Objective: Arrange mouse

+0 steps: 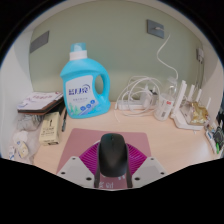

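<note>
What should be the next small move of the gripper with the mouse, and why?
Probably close the fingers on the black mouse. It lies on the mat between the gripper's pink-padded fingers, which look open around it. Nothing blocks them; the blue detergent bottle stands well beyond.

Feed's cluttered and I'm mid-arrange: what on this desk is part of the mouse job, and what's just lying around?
Job:
- black mouse, between the tongs fingers
- mouse mat under it

Lying about:
- blue detergent bottle
- white cables and power strip
- white router
- stacked papers
</note>
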### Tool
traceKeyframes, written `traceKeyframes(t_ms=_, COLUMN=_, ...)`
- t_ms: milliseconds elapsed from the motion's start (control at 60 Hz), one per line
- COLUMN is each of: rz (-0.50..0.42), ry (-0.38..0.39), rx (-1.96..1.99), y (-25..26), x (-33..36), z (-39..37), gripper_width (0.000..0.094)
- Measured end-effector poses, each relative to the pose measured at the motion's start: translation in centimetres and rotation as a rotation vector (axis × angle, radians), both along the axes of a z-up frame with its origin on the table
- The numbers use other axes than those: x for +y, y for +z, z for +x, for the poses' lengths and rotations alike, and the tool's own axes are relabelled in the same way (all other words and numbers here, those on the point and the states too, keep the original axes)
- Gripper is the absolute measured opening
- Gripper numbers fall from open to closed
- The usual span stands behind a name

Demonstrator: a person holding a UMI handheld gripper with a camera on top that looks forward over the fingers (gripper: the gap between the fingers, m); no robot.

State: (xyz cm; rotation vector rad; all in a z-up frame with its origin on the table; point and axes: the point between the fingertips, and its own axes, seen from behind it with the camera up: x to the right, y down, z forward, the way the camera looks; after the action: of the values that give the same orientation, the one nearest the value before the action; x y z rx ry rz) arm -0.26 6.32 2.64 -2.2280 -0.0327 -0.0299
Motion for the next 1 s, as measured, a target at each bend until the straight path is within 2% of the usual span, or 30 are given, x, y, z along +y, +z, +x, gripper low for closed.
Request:
traceKeyframes(t_ms=83, rz=-0.037, ry=-0.015, rx=-0.011, y=-2.7, x=0.0, z=-0.3, gripper_width=0.0368)
traceKeyframes(t_ms=233, rz=-0.071, ry=-0.014, rx=-0.020, y=-3.8, x=-0.3, z=-0.2, gripper_width=0.0491)
traceKeyframes(t_ms=267, rz=-0.075, ry=-0.025, rx=-0.029, y=-3.5, x=-0.5, z=0.0, gripper_width=0.0561)
traceKeyframes(t_ms=317, rz=-0.071, ry=-0.028, rx=-0.036, y=-2.8, x=-0.8, z=0.0, gripper_width=0.0764)
traceKeyframes(t_ms=350, rz=-0.065, ry=-0.025, rx=-0.037, y=-2.2, x=-1.0, z=-0.1, gripper_width=0.0866)
traceKeyframes(t_ms=400, rz=-0.053, ry=-0.034, rx=-0.039, y=-1.0, x=-1.4, z=0.0, gripper_width=0.0826)
traceKeyframes(t_ms=567, rz=0.018, ry=-0.056, rx=-0.084, y=4.9, x=-4.4, z=-0.2, gripper_width=0.0848)
traceKeyframes(t_ms=800, rz=0.112, ry=-0.091, rx=-0.081, y=13.0, x=-12.5, z=-2.0, gripper_width=0.0851)
traceKeyframes(t_ms=1000, rz=0.128, ry=-0.099, rx=-0.087, y=15.9, x=-20.9, z=-3.7, gripper_width=0.0851)
